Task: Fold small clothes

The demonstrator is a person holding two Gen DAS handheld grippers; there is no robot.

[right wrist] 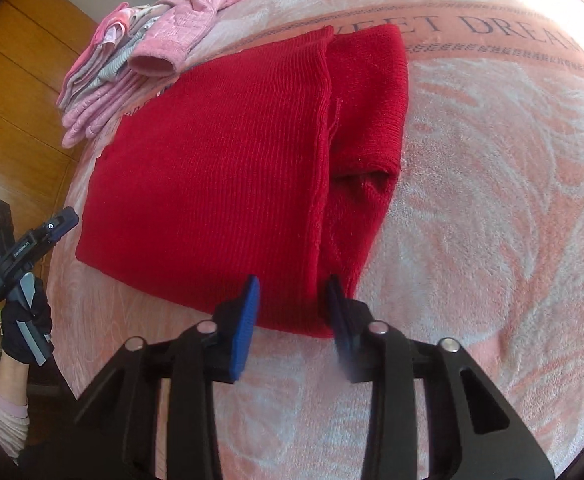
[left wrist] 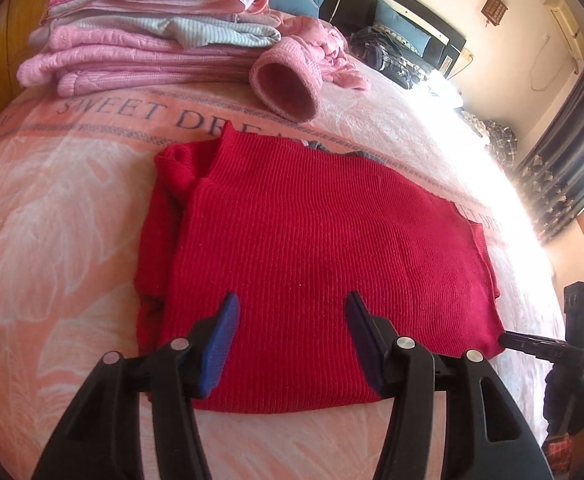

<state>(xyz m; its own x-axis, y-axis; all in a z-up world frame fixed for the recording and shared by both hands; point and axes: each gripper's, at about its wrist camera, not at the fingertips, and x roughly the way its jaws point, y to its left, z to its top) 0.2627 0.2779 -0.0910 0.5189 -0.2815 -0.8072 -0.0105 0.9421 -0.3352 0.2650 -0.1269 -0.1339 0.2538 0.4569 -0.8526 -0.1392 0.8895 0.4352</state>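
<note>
A folded red sweater (left wrist: 315, 248) lies mid-frame on the bed's pink blanket (left wrist: 52, 208). The left claw (left wrist: 292, 312) hangs wide apart over its near edge, gripping nothing. The right claw (right wrist: 292, 296) stands open at the sweater's lower corner, where the folded edges meet. A stack of folded pink clothes (left wrist: 148, 36) sits upper left; bare blanket fills the right wrist view's right side

Grey cloth (left wrist: 347, 151) mostly hidden behind folded red ribbed knit sweater (left wrist: 311, 240); window side beyond it blown out.
</note>
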